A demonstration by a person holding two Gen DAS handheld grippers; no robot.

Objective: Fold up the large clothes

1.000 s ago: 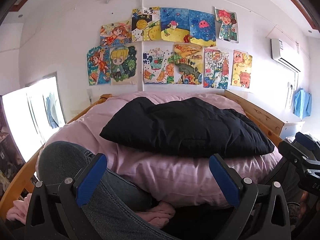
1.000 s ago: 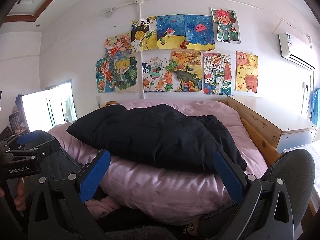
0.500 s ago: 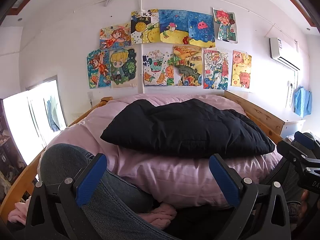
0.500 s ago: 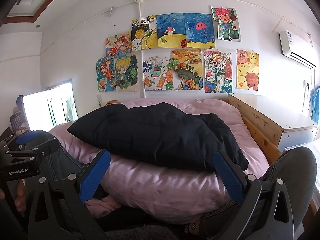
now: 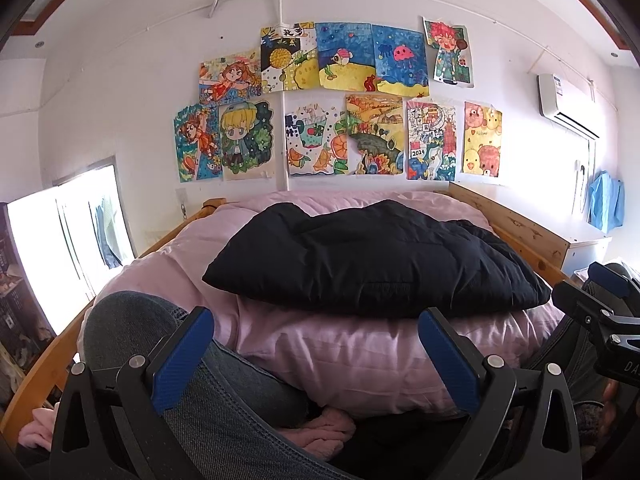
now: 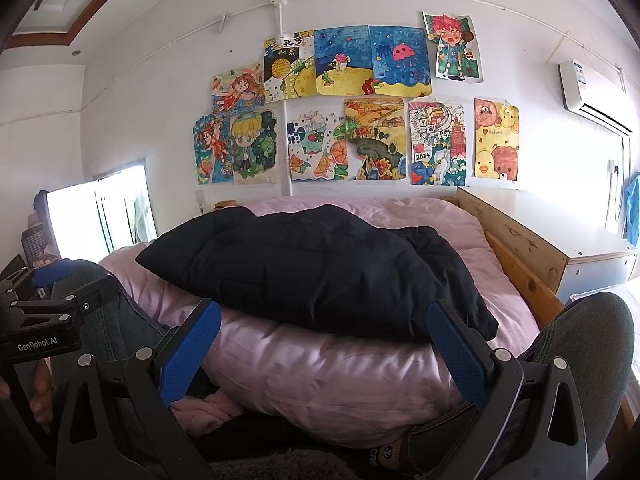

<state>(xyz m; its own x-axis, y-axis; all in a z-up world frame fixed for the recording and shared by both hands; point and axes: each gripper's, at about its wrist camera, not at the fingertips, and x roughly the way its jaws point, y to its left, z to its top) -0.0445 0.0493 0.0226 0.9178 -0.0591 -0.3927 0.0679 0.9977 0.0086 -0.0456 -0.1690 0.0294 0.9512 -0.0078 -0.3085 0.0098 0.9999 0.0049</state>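
A black padded jacket [image 5: 376, 260] lies folded in a flat bundle on top of a pink quilt [image 5: 360, 356] on the bed; it also shows in the right wrist view [image 6: 320, 268]. My left gripper [image 5: 316, 356] is open and empty, held low in front of the quilt, short of the jacket. My right gripper [image 6: 324, 352] is open and empty too, at about the same distance. Each gripper shows at the edge of the other's view. Both have blue pads.
The person's jeans-clad knees [image 5: 132, 328] [image 6: 588, 332] flank the quilt. Wooden bed rails [image 6: 520, 272] run along both sides. A white cabinet [image 6: 580, 248] stands right. Drawings [image 5: 340, 108] cover the far wall. A bright window [image 5: 64, 248] is left. Pink cloth [image 5: 320, 428] lies below.
Both grippers have tilted or dropped slightly, so the scene sits a little higher in view. The jacket and quilt have not moved. Both jaws stay open.
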